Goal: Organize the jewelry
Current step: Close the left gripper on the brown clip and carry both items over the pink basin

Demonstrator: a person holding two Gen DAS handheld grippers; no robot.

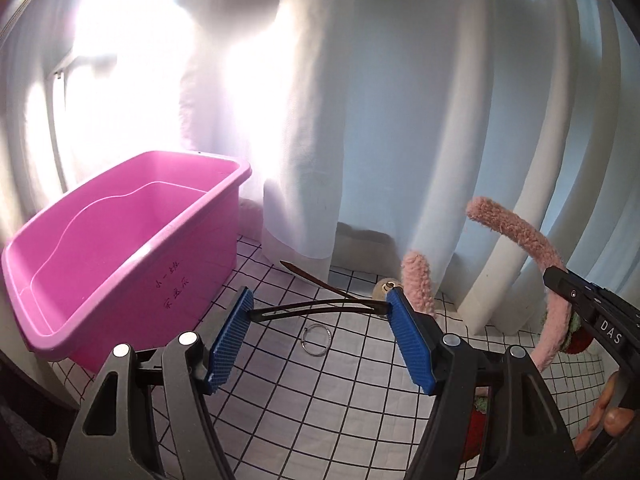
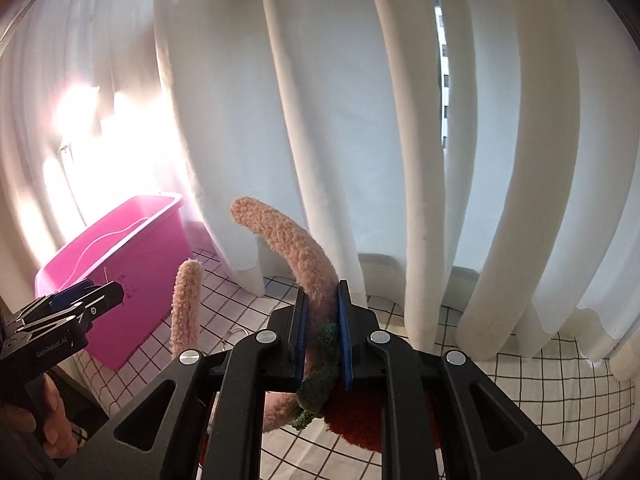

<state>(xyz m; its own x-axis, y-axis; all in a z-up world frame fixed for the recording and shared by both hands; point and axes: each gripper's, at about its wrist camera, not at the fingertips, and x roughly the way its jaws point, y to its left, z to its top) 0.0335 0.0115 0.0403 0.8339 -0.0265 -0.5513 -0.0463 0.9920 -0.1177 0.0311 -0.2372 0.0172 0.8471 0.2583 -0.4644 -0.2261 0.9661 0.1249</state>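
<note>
My right gripper (image 2: 322, 328) is shut on a fuzzy pink headband (image 2: 292, 244) with green and red knitted trim, held above the table with its ends pointing up; it also shows in the left wrist view (image 1: 516, 232). My left gripper (image 1: 320, 316) is open and empty, low over the table. Between its blue pads (image 1: 230, 340) lie a dark thin hair clip (image 1: 316, 308) and a small metal ring (image 1: 316, 340). A pink plastic bin (image 1: 120, 248) stands to the left, empty as far as I see; it also shows in the right wrist view (image 2: 120, 264).
The table has a white cloth with a black grid (image 1: 320, 400). White curtains (image 2: 360, 120) hang close behind the table. A brown stick-like piece (image 1: 312, 278) and a small beige round object (image 1: 384, 288) lie near the curtain's foot.
</note>
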